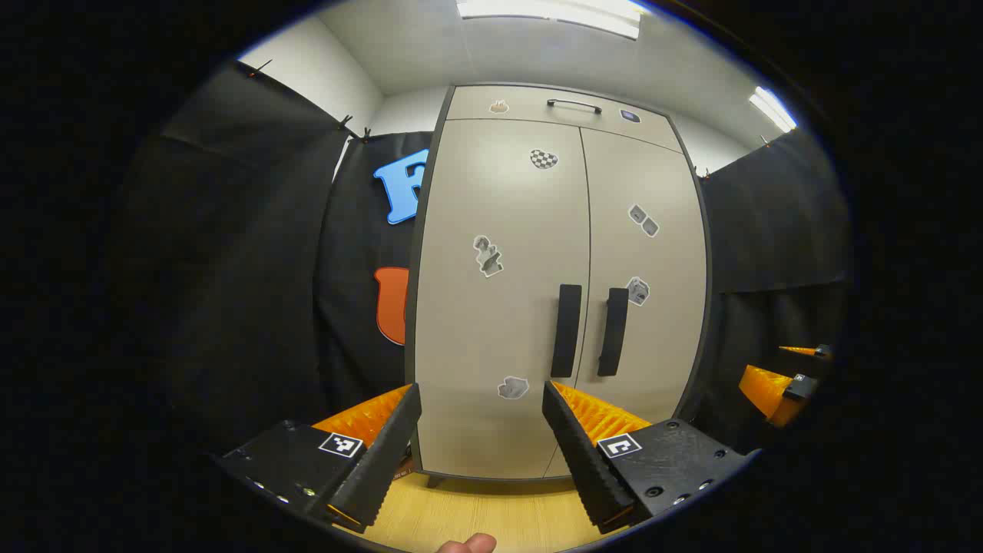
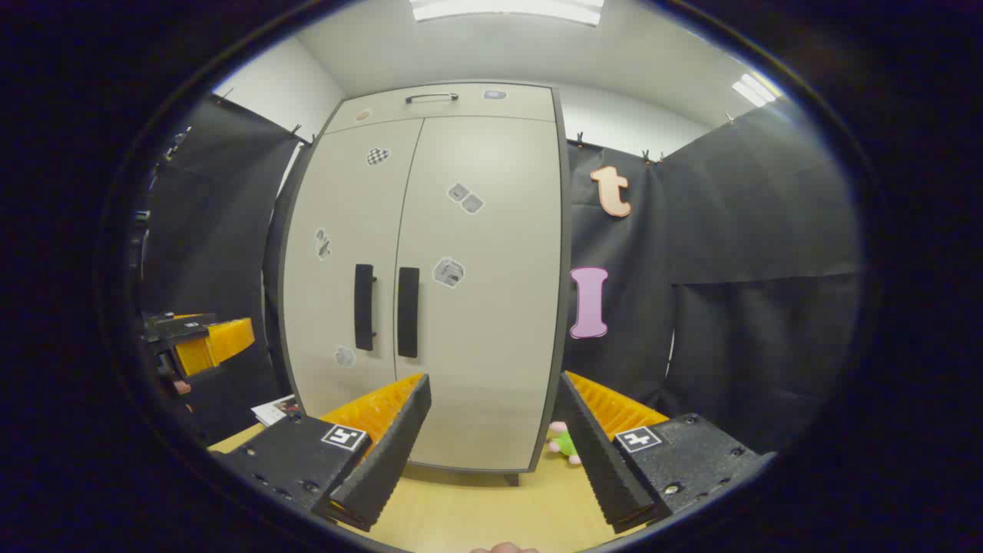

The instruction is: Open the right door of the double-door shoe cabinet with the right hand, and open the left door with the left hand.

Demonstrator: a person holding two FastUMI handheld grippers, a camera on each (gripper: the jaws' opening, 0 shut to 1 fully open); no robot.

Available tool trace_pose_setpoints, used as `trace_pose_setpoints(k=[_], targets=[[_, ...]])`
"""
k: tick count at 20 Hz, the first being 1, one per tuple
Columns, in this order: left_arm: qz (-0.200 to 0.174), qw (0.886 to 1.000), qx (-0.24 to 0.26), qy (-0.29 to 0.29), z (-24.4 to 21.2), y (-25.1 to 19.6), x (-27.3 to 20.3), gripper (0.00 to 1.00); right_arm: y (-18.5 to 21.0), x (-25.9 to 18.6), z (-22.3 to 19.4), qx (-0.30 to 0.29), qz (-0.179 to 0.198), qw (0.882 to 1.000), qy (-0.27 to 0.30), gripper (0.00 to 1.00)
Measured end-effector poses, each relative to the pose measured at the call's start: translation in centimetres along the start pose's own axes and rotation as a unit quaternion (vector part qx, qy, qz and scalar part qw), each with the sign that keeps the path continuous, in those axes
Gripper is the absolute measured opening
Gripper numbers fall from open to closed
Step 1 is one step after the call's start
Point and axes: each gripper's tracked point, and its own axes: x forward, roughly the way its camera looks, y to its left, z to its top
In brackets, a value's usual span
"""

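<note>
Nearest to us in the left gripper view, our left gripper point(image 1: 481, 438) is held with its two fingers spread wide and nothing between them; in the right gripper view our right gripper point(image 2: 491, 438) is likewise spread wide and empty, well short of the cabinet. Beyond both stands the tall beige double-door shoe cabinet point(image 1: 499, 322) with its dark frame, resting on the light wooden floor point(image 1: 491, 514) against the black cloth wall. Its left door point(image 1: 491, 292) and right door point(image 1: 645, 292) are both closed, meeting along a thin centre seam. Above them runs a shallow top drawer point(image 1: 553, 107) with a slim dark bar pull. Each door carries a black vertical handle just beside the seam: the left door handle point(image 1: 567, 330) and the right door handle point(image 1: 613, 332). Small grey stickers point(image 1: 488, 256) dot the door fronts. At the right edge of the left gripper view we see our right gripper farther off. A small pink and green soft toy point(image 2: 564, 443) lies on the floor by the cabinet's right foot.
</note>
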Motion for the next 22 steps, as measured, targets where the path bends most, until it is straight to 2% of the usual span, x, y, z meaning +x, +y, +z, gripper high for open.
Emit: trace_pose_setpoints(k=[12,22], targets=[[-0.015,1.0,-0.002,-0.005,-0.1,-0.6,0.7,0.95,-0.7,0.2,-0.4,0.015,-0.019,1.0,0.001,1.0],[-0.018,1.0,-0.005,-0.001,-0.5,-0.4,1.6,0.95,0.5,1.9,-1.0,0.02,-0.011,1.0,0.011,1.0]])
